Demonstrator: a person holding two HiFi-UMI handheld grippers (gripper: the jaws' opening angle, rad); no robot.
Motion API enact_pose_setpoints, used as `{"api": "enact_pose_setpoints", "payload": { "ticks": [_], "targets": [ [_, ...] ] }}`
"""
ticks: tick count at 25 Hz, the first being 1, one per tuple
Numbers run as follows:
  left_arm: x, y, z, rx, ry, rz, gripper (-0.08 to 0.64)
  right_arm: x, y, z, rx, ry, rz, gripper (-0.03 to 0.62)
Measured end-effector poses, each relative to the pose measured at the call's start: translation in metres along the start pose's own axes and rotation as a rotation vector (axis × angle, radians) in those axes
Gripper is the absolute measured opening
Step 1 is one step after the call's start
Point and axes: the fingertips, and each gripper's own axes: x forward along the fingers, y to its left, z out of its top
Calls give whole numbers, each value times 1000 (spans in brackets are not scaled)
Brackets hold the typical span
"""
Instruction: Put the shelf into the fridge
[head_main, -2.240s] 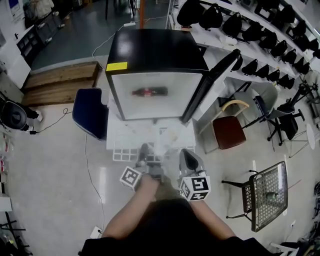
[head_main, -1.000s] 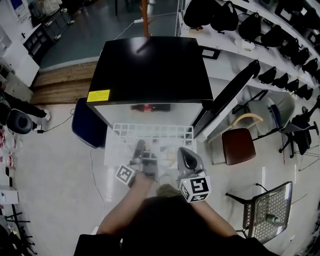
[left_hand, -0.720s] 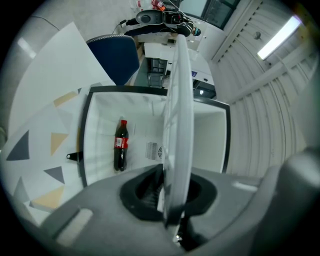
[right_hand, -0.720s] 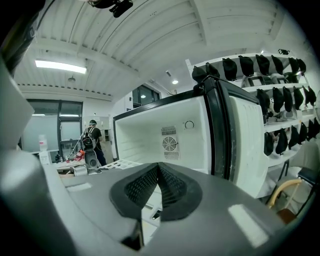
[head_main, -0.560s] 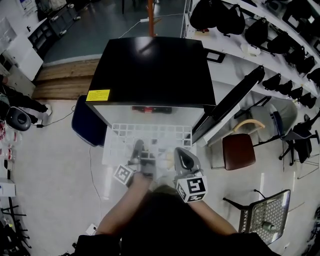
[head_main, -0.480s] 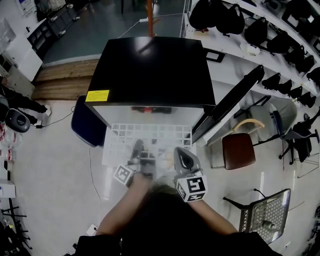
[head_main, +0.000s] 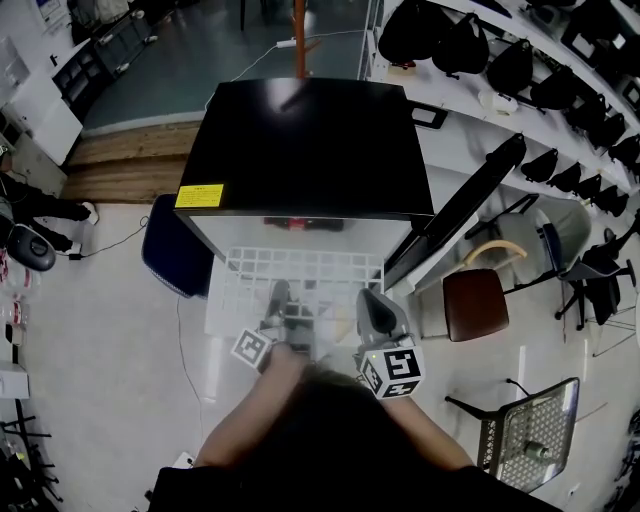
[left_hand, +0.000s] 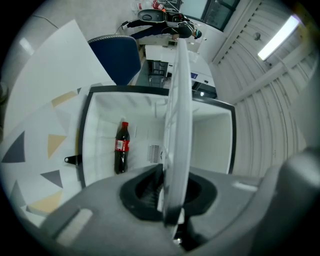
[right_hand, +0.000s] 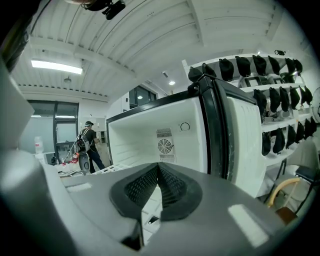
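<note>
1. Standing open in front of the person, the fridge (head_main: 310, 140) is seen from above in the head view, with its black top uppermost and its door (head_main: 462, 205) swung out at the fridge's right (as that view shows it).
2. The white wire shelf (head_main: 300, 272) is held level just in front of the fridge's opening, with its far edge at the fridge's mouth. Whether that edge has passed inside cannot be told.
3. The left gripper (head_main: 281, 298) is clamped on the shelf's near edge, the side away from the fridge. In the left gripper view the shelf is seen edge-on as a white band pinched between the two dark jaws.
4. The right gripper (head_main: 368, 300) is held over the shelf's near right part, pointing towards the fridge. Its jaws are closed together at the tips with nothing caught between them (the shelf's grid shows only below them). Contact with the shelf cannot be made out.
5. A cola bottle (left_hand: 120, 147) with a red label lies on its side inside the fridge.
6. A round fan grille (right_hand: 165, 146) is set in the fridge's white back wall.
7. A blue chair (head_main: 175, 245) stands against the fridge's left side, and a brown-seated chair (head_main: 470, 298) stands beyond the fridge's open door.
</note>
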Motion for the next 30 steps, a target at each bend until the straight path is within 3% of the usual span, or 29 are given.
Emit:
{"api": "enact_pose_setpoints", "payload": {
  "ticks": [12,21,30],
  "targets": [
    [5,0,3,-26,-30,18,38,11,-1,-7,-7,24,-23,2],
    [6,2,8,-8,-99,93,34,14,3,-9,-11,31,-31,2],
    [10,0,8,-41,-112,86,38,13,9,-25,-5,74,-27,2]
  ]
}}
